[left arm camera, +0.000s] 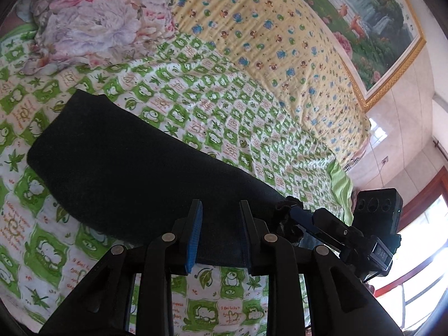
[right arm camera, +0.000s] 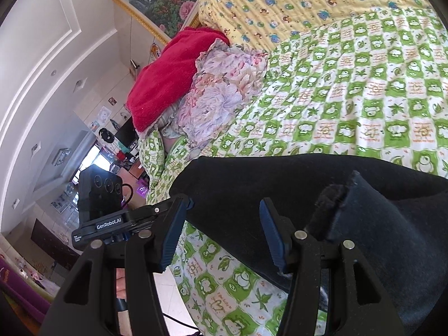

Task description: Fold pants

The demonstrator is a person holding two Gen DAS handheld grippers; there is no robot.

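Observation:
Black pants (left arm camera: 126, 165) lie flat on the green-and-white patterned bedspread (left arm camera: 224, 106), one long strip running from near left to right. My left gripper (left arm camera: 221, 210) hovers over the pants' near edge, fingers apart, nothing between them. In the right wrist view the pants (right arm camera: 266, 190) cross the lower frame, with a raised folded edge (right arm camera: 341, 196) at the right. My right gripper (right arm camera: 224, 210) is open over the pants' left end, empty. In the left wrist view the right gripper (left arm camera: 330, 224) lies at the pants' right end.
A floral cloth (left arm camera: 98, 28) and a red towel (right arm camera: 168, 78) are bunched at the bed's far side. A yellow cartoon-print sheet (left arm camera: 266, 28) covers the far part. A framed landscape picture (left arm camera: 364, 22) hangs on the wall. The bed edge (right arm camera: 173, 266) drops to tiled floor.

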